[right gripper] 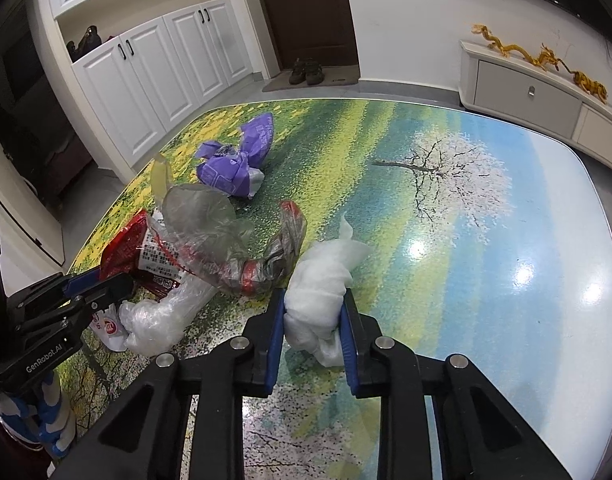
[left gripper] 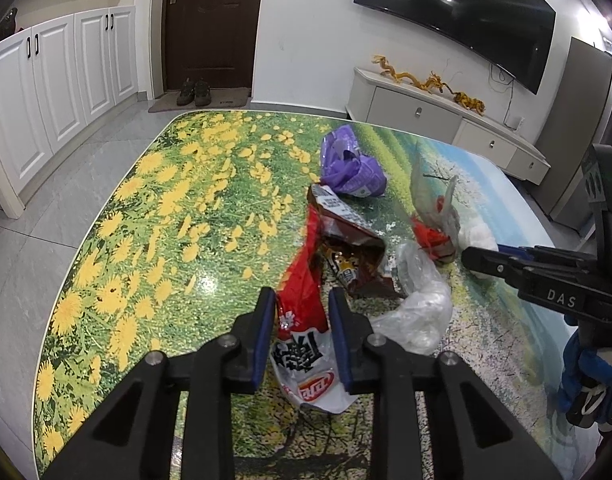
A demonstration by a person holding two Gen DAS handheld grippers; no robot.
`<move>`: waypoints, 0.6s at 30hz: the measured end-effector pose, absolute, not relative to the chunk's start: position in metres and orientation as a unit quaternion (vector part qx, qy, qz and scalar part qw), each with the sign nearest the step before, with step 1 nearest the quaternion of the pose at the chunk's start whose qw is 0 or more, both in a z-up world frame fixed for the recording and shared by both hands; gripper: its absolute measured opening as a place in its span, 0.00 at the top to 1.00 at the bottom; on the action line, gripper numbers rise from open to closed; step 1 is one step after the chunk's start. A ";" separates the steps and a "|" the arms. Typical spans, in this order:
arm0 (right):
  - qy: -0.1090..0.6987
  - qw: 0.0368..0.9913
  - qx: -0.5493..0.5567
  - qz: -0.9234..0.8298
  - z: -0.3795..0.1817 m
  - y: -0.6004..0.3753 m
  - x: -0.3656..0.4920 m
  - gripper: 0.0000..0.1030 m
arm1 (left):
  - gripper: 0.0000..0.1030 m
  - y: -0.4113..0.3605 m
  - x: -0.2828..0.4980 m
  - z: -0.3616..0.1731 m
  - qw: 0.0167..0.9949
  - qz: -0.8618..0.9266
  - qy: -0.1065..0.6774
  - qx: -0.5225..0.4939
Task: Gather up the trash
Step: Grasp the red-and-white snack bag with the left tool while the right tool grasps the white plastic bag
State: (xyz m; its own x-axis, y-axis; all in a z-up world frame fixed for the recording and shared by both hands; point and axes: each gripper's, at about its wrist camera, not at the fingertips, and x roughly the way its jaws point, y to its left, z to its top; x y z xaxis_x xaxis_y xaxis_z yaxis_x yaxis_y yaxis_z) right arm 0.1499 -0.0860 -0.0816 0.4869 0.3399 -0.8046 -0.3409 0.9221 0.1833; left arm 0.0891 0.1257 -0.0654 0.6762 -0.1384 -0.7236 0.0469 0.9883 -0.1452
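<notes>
Left wrist view: the left gripper has its blue pads drawn in narrow on the red and white snack bag, which lies flat on the bench; the pads seem to press the bag's sides, though the film is thin and the contact is hard to judge. Just beyond it lie a brown wrapper, a crumpled clear plastic bag, a purple bag further off, and a twisted clear wrapper with red print; the right gripper reaches in from the right edge beside a white wad. No bin or sack shows here, so I judge the collecting barely begun: two pieces are being taken up and at least four others lie loose.

Right wrist view: the right gripper is closed on the white tissue wad, pads squeezing both of its sides while it sits on the bench; to the left the wrappers lie heaped together, touching one another, with the purple bag apart behind them, and the left gripper pokes in at the heap's near end.

The bench is glossy, printed with yellow flowers, green field and a white blossoming tree, and reflects ceiling lights; around it are grey floor tiles, white cupboards, a dark door with shoes on a mat, a low pale cabinet bearing gold dragon figures, and a wall television.
</notes>
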 end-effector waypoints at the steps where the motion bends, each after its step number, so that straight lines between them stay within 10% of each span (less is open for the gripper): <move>1: 0.466 0.862 0.000 0.198 -0.082 -0.086 0.149 0.76 | 0.76 0.126 0.089 -0.065 0.914 -0.050 0.399 -0.057; 18: 0.466 0.861 0.008 0.201 -0.079 -0.090 0.139 0.77 | 0.80 0.130 0.084 -0.063 0.916 -0.044 0.396 -0.058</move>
State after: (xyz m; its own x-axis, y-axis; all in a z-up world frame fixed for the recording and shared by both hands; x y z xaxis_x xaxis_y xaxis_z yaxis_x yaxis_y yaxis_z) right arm 0.1390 -0.0901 -0.0790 0.4842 0.3541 -0.8001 -0.3393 0.9189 0.2013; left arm 0.0845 0.1301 -0.0629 0.6832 -0.1268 -0.7192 0.0344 0.9893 -0.1417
